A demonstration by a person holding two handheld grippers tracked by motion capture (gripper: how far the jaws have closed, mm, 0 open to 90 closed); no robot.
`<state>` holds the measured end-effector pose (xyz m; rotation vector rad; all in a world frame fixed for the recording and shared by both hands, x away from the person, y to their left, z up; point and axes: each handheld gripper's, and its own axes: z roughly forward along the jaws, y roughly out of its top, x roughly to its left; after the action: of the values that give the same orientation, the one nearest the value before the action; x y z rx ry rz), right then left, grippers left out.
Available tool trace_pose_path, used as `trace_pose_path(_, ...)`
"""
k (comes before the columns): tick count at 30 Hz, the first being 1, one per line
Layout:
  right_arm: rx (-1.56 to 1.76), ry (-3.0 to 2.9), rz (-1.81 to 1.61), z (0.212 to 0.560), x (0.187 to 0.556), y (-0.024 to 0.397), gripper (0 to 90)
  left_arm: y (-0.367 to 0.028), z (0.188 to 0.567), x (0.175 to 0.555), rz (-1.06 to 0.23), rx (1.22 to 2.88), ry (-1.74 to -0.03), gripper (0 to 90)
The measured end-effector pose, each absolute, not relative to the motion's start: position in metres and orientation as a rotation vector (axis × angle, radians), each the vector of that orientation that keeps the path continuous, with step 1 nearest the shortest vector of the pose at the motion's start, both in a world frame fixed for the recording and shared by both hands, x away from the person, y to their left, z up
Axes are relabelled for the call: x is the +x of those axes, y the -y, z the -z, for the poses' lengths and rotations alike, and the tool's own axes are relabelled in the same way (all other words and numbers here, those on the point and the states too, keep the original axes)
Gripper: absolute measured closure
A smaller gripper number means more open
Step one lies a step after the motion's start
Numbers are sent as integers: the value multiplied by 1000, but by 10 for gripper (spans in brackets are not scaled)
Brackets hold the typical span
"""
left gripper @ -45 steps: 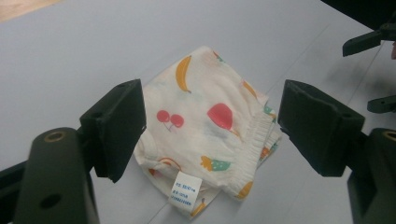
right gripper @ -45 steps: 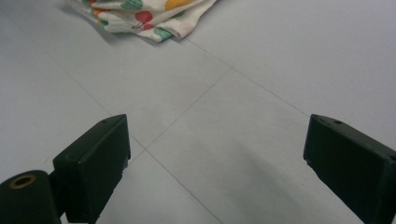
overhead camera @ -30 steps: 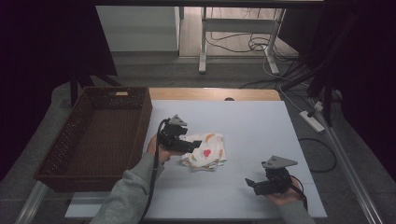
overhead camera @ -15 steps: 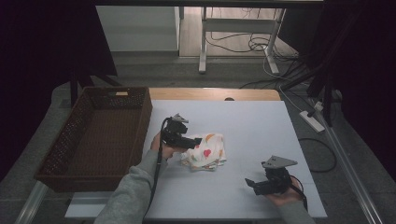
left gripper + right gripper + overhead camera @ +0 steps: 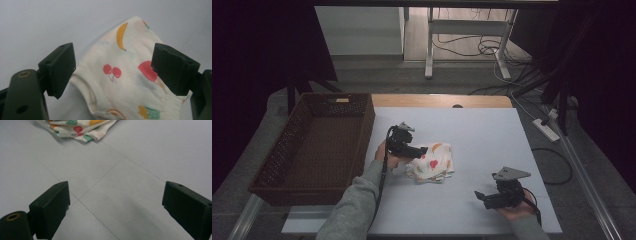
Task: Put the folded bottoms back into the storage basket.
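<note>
Two wide-spread left gripper [image 5: 113, 72] fingers [image 5: 60, 68] around fruit-print cloth [image 5: 125, 82].

High overhead view plus two low gripper views, sharing the cloth [image 5: 430, 162].

Your brown wicker basket [image 5: 312, 145] stands on the white table [image 5: 492, 130], behind the left jaws; a power strip [image 5: 544, 129] lies on the floor, far beyond the right jaws.

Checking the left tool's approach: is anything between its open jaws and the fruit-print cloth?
Nothing visible. The left tool is open, jaws on either side of the fruit-print cloth, not yet closed on it.
</note>
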<state>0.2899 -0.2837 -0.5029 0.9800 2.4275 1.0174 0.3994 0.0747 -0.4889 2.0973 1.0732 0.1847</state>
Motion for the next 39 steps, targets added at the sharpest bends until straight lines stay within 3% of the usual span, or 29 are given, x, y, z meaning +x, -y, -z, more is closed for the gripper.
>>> trace_pose_path(39, 971, -2444, -1017, 504, 289, 284, 84, -68, 528, 423, -141, 2229, -1158, 147)
